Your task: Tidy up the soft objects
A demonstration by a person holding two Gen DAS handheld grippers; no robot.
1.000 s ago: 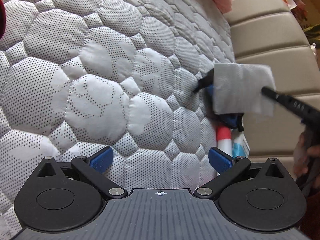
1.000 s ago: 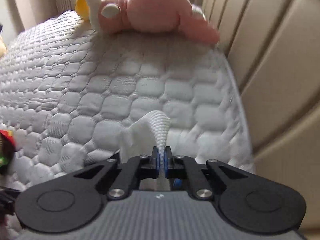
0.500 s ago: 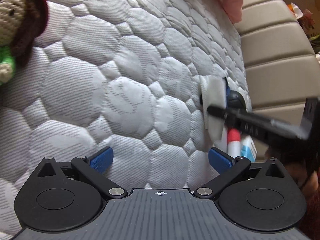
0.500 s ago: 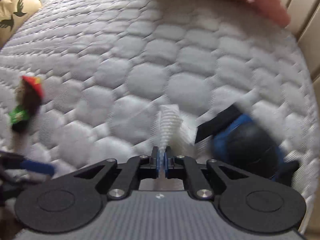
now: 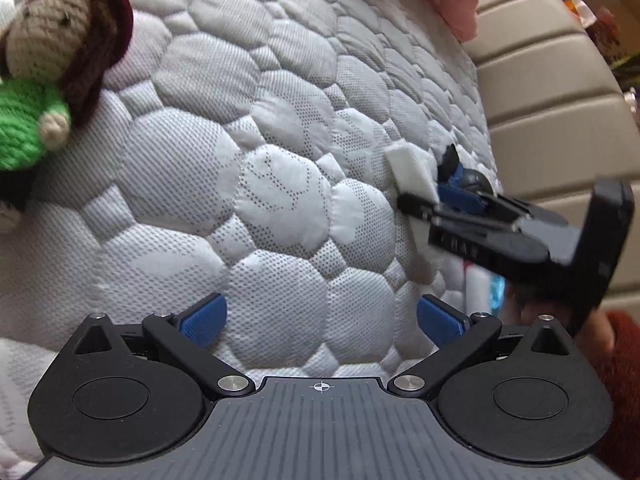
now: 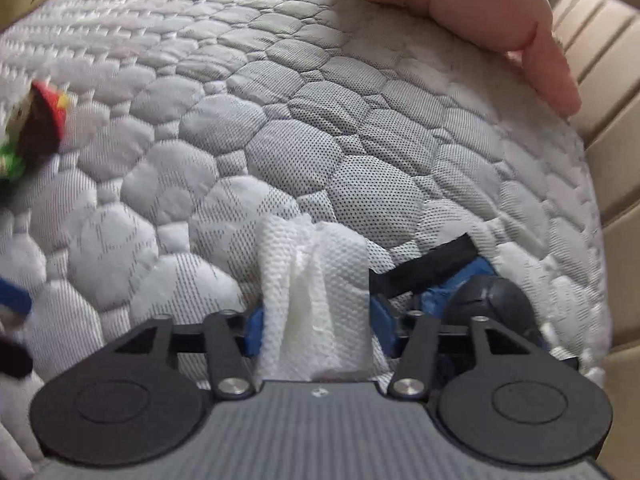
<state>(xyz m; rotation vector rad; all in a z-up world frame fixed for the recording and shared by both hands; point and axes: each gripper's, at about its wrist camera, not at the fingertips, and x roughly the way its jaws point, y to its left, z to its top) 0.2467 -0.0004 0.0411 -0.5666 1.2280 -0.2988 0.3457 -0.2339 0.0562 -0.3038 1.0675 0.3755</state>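
Observation:
A white tissue (image 6: 316,292) lies crumpled on the quilted mattress (image 6: 280,120), between the spread blue pads of my right gripper (image 6: 318,324), which is open. In the left wrist view the same tissue (image 5: 412,172) shows at the tip of the right gripper (image 5: 406,202). My left gripper (image 5: 320,316) is open over bare mattress with nothing between its fingers. A crochet doll (image 5: 44,80) in green with brown hair lies to the left and also shows in the right wrist view (image 6: 32,132). A pink plush toy (image 6: 480,12) rests at the far edge.
A blue and black strapped object (image 6: 492,296) lies just right of the tissue, near the mattress edge. A beige padded headboard (image 5: 540,80) runs along the right. White tubes (image 5: 476,288) sit in the gap beside the mattress. A hand (image 5: 600,332) holds the right gripper.
The right gripper came down to the mattress with the tissue and its jaws have spread; it was shut on the tissue before. The left gripper's view shifted so the doll now shows.

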